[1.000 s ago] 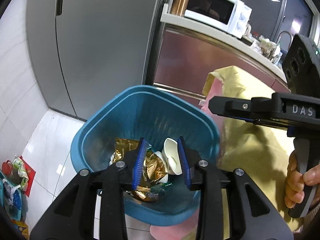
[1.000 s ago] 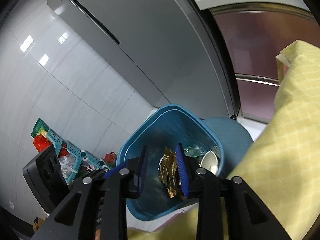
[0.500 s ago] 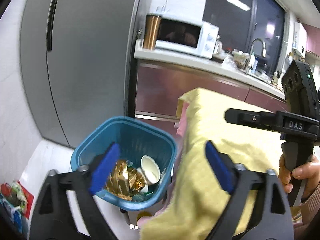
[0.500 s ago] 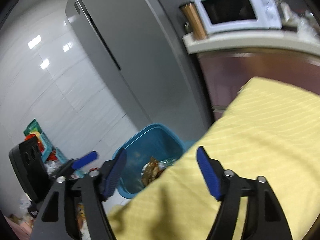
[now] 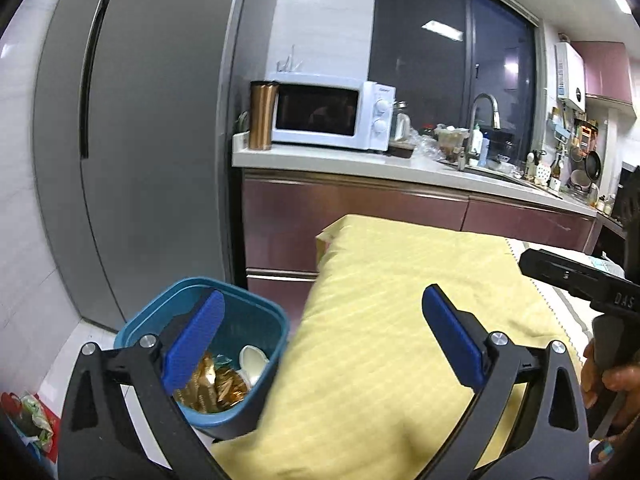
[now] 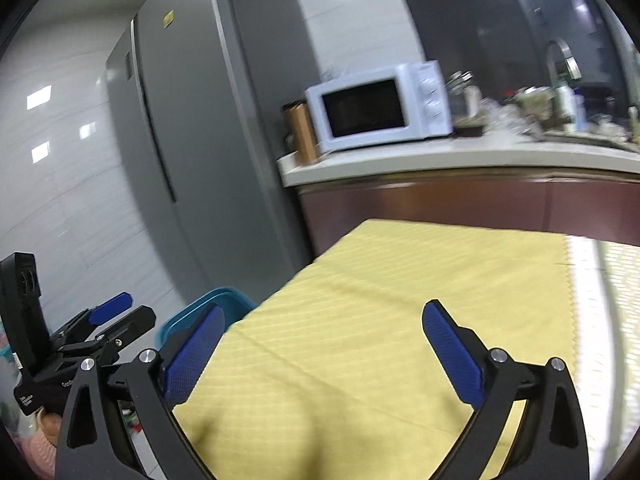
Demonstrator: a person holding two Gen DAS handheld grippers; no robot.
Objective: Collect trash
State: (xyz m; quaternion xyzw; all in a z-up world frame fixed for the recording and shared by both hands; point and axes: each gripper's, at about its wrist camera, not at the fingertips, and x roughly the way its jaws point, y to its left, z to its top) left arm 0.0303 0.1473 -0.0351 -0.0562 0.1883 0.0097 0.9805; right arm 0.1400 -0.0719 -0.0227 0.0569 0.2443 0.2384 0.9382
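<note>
Collection looks largely done, judging by the contents of the blue trash bin (image 5: 208, 316); it sits on the floor beside the yellow-clothed counter (image 5: 400, 320) and holds crumpled gold wrappers (image 5: 216, 386) and a white cup (image 5: 252, 362); the left claw (image 5: 320, 340) and right claw (image 6: 320, 350) both gape wide, empty; no litter shows on the cloth.

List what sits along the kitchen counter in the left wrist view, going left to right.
Copper tumbler → white microwave → glass jar → cluttered containers, too small to identify → curved sink faucet → more small bottles and utensils at the far right end.
</note>
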